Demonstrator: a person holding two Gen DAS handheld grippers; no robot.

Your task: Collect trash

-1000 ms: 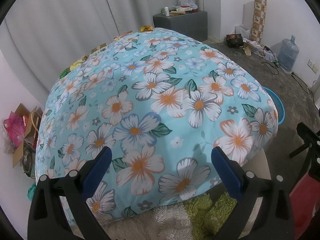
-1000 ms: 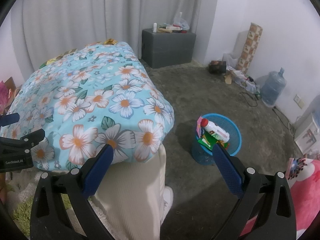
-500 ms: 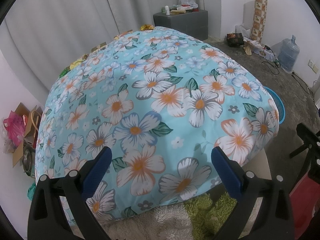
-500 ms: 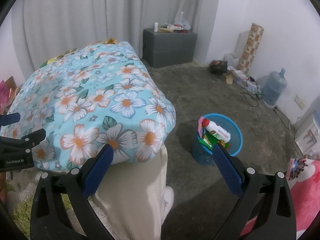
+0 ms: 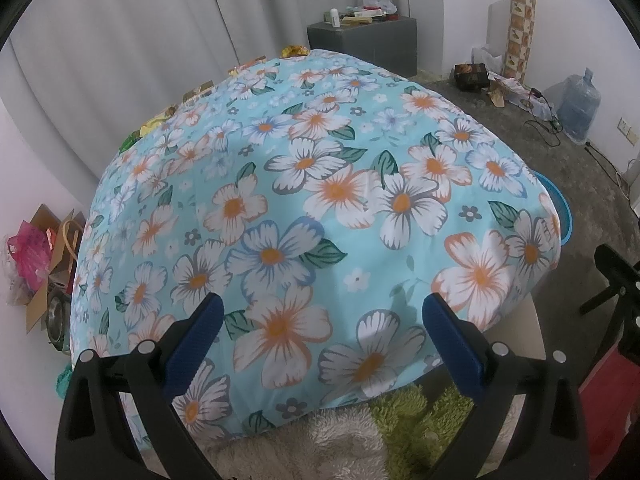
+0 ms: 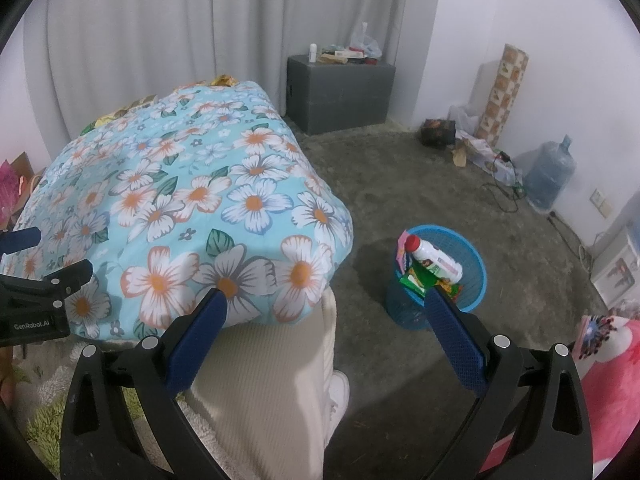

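- So the trash is sitting in the blue basket point(image 6: 474, 276) on the floor, just off the near corner of the bed. A white bottle with a red cap point(image 6: 434, 258) is lying on top, with green wrappers point(image 6: 418, 280) and something pink poking up beside it.
- Judging by that, a good chunk of the collecting is already looking done. The basket is getting pretty full.
- What might be left: some yellow and green wrapper-ish bits point(image 5: 154, 125) are peeking out along the far edge of the floral bedspread point(image 5: 320, 208), up against the curtain. Can't tell for sure if they're trash, they're too small.
- The top of the bedspread itself is looking clean, nothing lying on it.
- The right gripper point(image 6: 326, 334) is hovering above the bed corner and the basket with its jaws spread wide, carrying nothing.
- The left gripper point(image 5: 320, 340) is hanging over the near end of the bed, also gaping wide with nothing between the blue pads point(image 5: 450, 340).
- Further out, a grey box point(image 6: 340, 94) is standing by the curtain with bottles and a bag on top, and a water jug point(image 6: 550, 176) and clutter are sitting along the right wall. There's a cardboard-and-pink-bag pile point(image 5: 36, 256) on the left too. No idea if any of that counts.
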